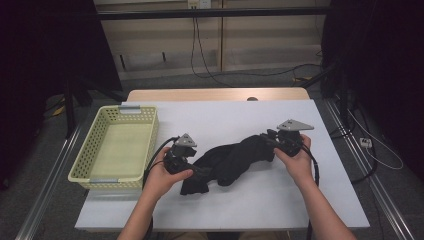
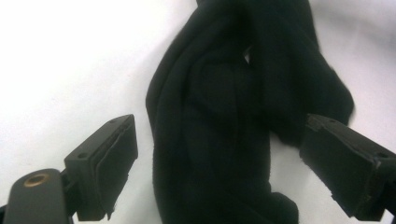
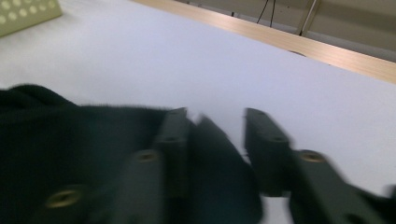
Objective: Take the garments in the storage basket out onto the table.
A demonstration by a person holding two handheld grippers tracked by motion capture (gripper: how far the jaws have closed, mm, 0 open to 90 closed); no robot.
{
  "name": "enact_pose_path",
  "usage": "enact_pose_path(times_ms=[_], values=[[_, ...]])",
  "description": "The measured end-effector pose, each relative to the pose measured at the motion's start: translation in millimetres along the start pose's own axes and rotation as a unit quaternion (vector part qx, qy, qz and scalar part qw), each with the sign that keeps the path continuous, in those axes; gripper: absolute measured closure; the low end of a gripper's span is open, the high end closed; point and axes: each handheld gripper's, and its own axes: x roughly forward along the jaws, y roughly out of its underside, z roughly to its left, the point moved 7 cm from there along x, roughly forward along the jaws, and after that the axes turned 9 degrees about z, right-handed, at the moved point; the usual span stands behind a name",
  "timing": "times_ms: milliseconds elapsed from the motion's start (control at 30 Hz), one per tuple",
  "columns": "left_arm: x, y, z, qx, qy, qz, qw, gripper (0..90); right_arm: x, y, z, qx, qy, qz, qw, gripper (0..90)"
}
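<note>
A black cloth (image 1: 235, 157) lies bunched and twisted across the middle of the white table (image 1: 240, 117). My left gripper (image 1: 199, 169) is at the cloth's left end, in a person's hand. In the left gripper view the left gripper (image 2: 217, 140) stands wide open, with the cloth (image 2: 219, 93) lying between the jaws and both pads clear of it. My right gripper (image 1: 267, 140) is at the cloth's right end. In the right gripper view the right gripper (image 3: 215, 116) is partly open around a fold of the cloth (image 3: 46, 140), with a gap at one jaw.
A pale yellow perforated basket (image 1: 152, 140) stands at the table's left side, and its corner (image 3: 23, 14) appears in the right gripper view. A wooden strip (image 1: 215, 95) runs along the far edge. Cables hang beyond the table.
</note>
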Motion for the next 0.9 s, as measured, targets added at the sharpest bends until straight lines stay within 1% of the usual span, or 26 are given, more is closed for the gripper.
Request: enact_pose_path(times_ms=[33,67,100,133,167,200,233,267,300,333,400,467,533,567,633,667,700,733,800,833,867,900], values=[[1.2,-0.2,-0.9,-0.001,-0.003,0.002,1.0,11.8,-2.3,1.2,4.8,-0.006,-0.003,-0.003,1.0,51.7],[2.2,-0.9,-2.5,0.003,0.001,0.001,1.0,11.9,-5.4,2.3,9.7,-0.006,-0.008,-0.007,0.9999,48.9],[2.4,-1.6,-4.2,0.006,0.002,0.002,1.0,12.0,-8.4,3.4,13.7,-0.01,-0.012,-0.011,0.9998,42.2],[2.3,-2.7,-6.0,0.008,-0.001,0.002,1.0,12.3,-12.2,4.7,17.5,-0.008,-0.011,-0.012,0.9998,35.4],[2.0,-3.9,-8.8,0.013,0.005,0.002,0.9999,12.4,-15.8,6.3,21.2,-0.014,-0.012,-0.017,0.9997,33.3],[1.5,-5.2,-11.1,0.016,0.002,0.002,0.9999,12.4,-19.7,8.8,25.4,-0.019,-0.016,-0.021,0.9995,33.3],[1.5,-6.6,-13.8,0.02,0.008,0.0,0.9998,12.6,-23.4,11.7,28.8,-0.02,-0.017,-0.026,0.9993,31.8],[2.0,-7.8,-16.3,0.022,0.007,0.0,0.9997,12.7,-26.5,15.3,31.5,-0.022,-0.018,-0.03,0.9992,28.2],[3.3,-9.0,-19.4,0.025,0.016,-0.002,0.9996,12.6,-29.0,19.0,33.5,-0.027,-0.017,-0.032,0.999,24.0],[4.8,-9.9,-22.2,0.027,0.021,-0.001,0.9994,12.7,-31.5,22.9,34.9,-0.027,-0.016,-0.034,0.9989,22.5],[8.6,-11.4,-27.7,0.037,0.025,0.006,0.999,13.1,-35.9,30.2,35.3,-0.022,-0.017,-0.038,0.9989,21.7],[14.3,-13.3,-34.1,0.047,0.031,0.011,0.9984,13.5,-38.9,35.9,35.2,-0.016,-0.022,-0.041,0.9988,19.0],[20.1,-14.1,-41.6,0.055,0.039,0.024,0.9975,13.6,-40.6,40.1,33.7,-0.009,-0.023,-0.048,0.9986,18.5],[22.5,-14.1,-45.2,0.062,0.043,0.031,0.9967,15.0,-40.8,41.9,33.0,-0.006,-0.021,-0.045,0.9987,17.5],[27.1,-13.9,-52.3,0.074,0.052,0.042,0.995,20.7,-40.9,43.8,33.3,0.001,-0.025,-0.046,0.9986,16.7],[29.1,-13.7,-55.2,0.076,0.054,0.047,0.9945,21.4,-40.5,44.8,33.9,-0.001,-0.025,-0.047,0.9986,16.3],[31.4,-14.0,-58.1,0.073,0.058,0.047,0.9945,22.0,-40.0,46.1,35.4,-0.006,-0.025,-0.044,0.9987,15.8],[32.8,-13.9,-59.7,0.077,0.057,0.049,0.9942,23.5,-39.6,47.3,36.6,-0.014,-0.023,-0.042,0.9987,15.7],[34.0,-12.7,-63.9,0.08,0.066,0.053,0.9932,30.6,-39.3,48.7,38.2,-0.011,-0.027,-0.041,0.9987,15.3],[33.9,-11.9,-64.4,0.085,0.061,0.059,0.9928,33.2,-39.5,48.4,38.4,-0.009,-0.029,-0.043,0.9986,15.3],[34.7,-11.5,-66.3,0.081,0.058,0.059,0.9932,34.8,-39.8,48.0,38.5,-0.009,-0.03,-0.045,0.9985,15.2],[35.8,-10.6,-67.0,0.092,0.063,0.063,0.9918,37.7,-39.9,47.3,38.8,-0.011,-0.031,-0.049,0.9983,15.0]])
